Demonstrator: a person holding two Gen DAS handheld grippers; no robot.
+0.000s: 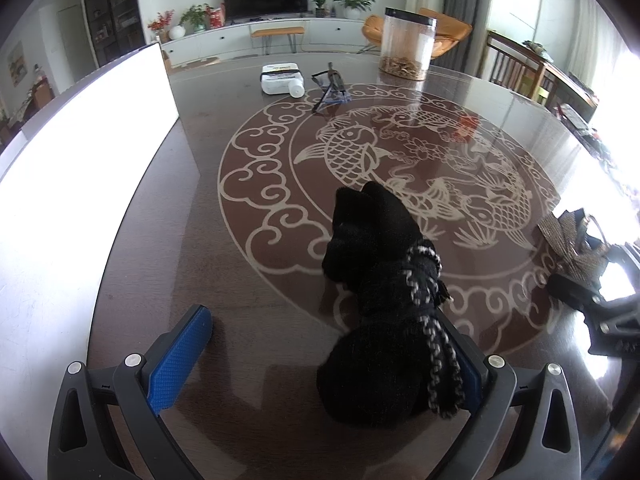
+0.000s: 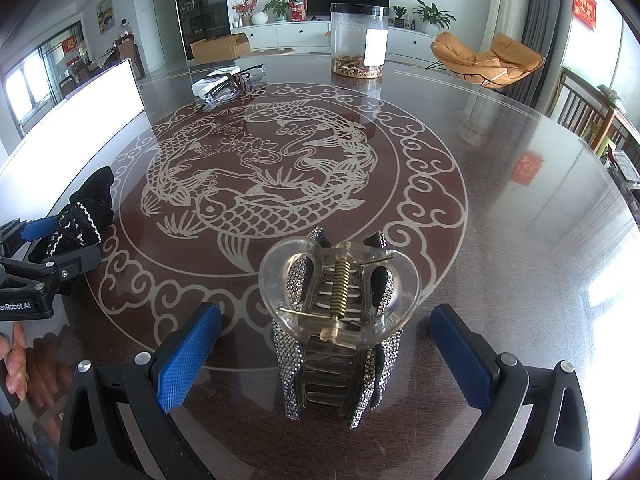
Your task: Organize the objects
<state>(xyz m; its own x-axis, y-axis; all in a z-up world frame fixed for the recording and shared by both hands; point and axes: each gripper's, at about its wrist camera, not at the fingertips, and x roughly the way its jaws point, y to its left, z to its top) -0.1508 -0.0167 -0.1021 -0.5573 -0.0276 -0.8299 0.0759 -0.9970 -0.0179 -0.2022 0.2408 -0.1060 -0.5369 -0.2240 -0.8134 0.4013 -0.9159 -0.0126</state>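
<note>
Left tool [image 1: 320,354]: wide apart. The blue pad at 7 o'clock stands free of the toy; the pad at 5 o'clock is mostly hidden behind it, and I cannot tell if it touches.
Plush toy [image 1: 380,280]: black, with a black and white braided scarf [image 1: 430,320]. It sits on the counter between the left tool's fingers, closer to the 5 o'clock one, head toward 12 o'clock. In the right wrist view it shows at 9 o'clock [image 2: 82,216].
Right tool [image 2: 326,354]: wide apart, holding nothing. Both blue pads stand free on each side of the hair clip.
Hair clip [image 2: 340,320]: clear plastic with a metal spring and sparkling stones. It rests on the counter between the right tool's fingers, touching neither. In the left wrist view it shows at 3 o'clock [image 1: 568,236].
Hand [image 2: 16,364]: some fingers of a person at 8 o'clock in the right wrist view.
Counter [image 1: 248,264]: round, dark and glossy, with a pale fish pattern in the middle.
White board [image 1: 80,152]: bright, at 9 to 10 o'clock on the counter.
Glasses [image 1: 328,88]: far, at 12 o'clock, just beside a white box [image 1: 280,78].
Jar [image 1: 408,46]: clear, with a black lid and brown pieces at the bottom, far at 1 o'clock.
</note>
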